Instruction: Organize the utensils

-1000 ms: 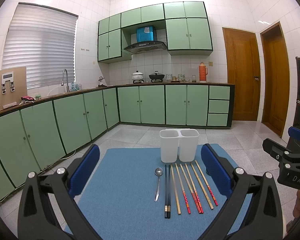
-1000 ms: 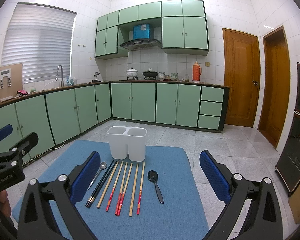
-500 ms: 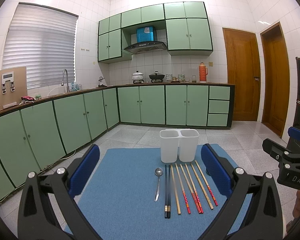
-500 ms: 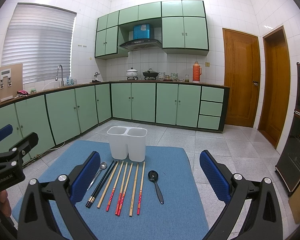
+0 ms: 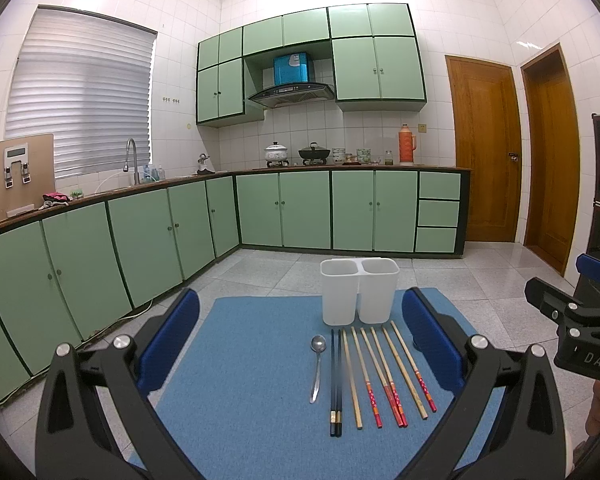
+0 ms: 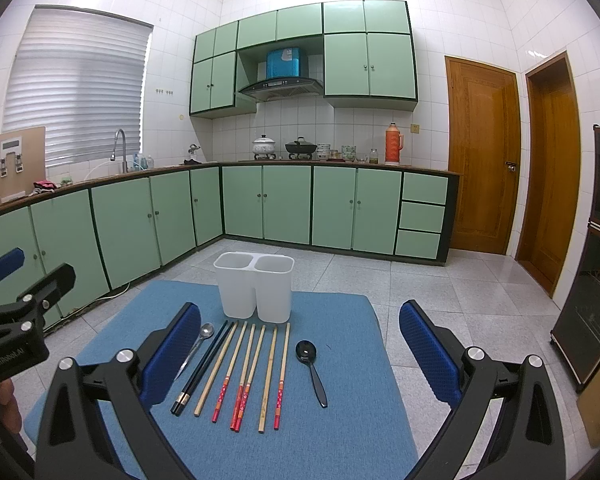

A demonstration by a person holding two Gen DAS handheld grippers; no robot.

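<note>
Looking along the left claw, its two blue fingers stand wide apart with nothing between them, held above a blue mat. On the mat lie a metal spoon, a pair of black chopsticks and a row of wooden chopsticks, some with red ends, all side by side. A white two-cup holder stands upright just beyond their tips. The right claw shows at the right edge.

From the right claw, the fingers are likewise spread and hold nothing. The same holder stands at the far end of the mat, with the metal spoon, black chopsticks and wooden chopsticks in front of it. A black spoon lies just right of the row. The left claw shows at the left edge.
</note>
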